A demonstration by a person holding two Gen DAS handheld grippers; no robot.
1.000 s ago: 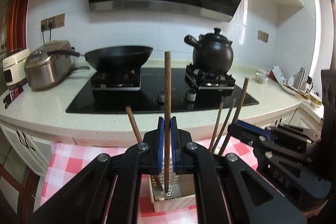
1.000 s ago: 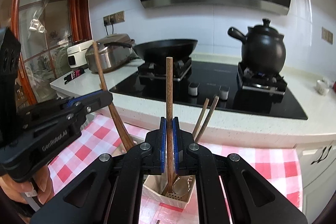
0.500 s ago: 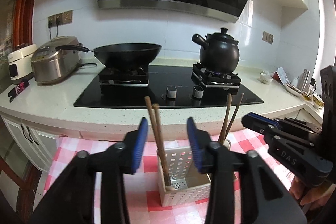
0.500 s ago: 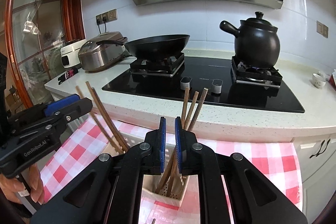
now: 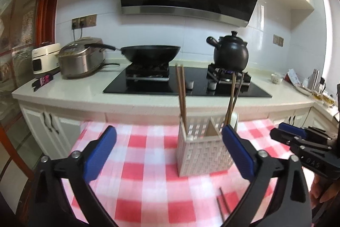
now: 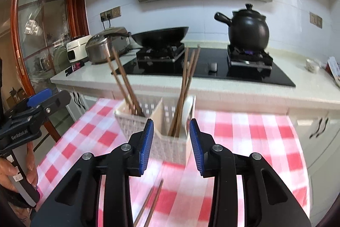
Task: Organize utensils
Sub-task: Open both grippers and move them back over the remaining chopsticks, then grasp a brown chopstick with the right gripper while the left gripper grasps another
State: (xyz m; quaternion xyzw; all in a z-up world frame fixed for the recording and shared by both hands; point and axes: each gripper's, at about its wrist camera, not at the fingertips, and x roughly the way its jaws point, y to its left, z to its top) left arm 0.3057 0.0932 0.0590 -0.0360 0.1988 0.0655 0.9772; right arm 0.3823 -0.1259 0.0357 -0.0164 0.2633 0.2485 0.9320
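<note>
A white lattice utensil basket (image 5: 204, 152) with two compartments stands on the red-checked tablecloth (image 5: 144, 173); it also shows in the right wrist view (image 6: 170, 146). Two wooden chopsticks (image 5: 181, 97) stand in its left compartment. Several chopsticks (image 5: 232, 97) and a white spoon (image 6: 188, 112) stand in the right one. Two loose chopsticks (image 6: 152, 203) lie on the cloth in front of the basket; they also show in the left wrist view (image 5: 223, 204). My left gripper (image 5: 167, 152) is wide open and empty. My right gripper (image 6: 171, 139) is open and empty just before the basket.
Behind the table runs a counter with a black hob (image 5: 184, 84), a wok (image 5: 150, 54), a black clay pot (image 5: 230, 53) and a rice cooker (image 5: 80, 59). The right gripper shows at the right of the left wrist view (image 5: 306, 148). Cabinets (image 5: 48, 127) stand below the counter.
Both grippers let go of the chopsticks they held upright; these now stand in the basket. Both grippers opened and drew back and up from the basket.
</note>
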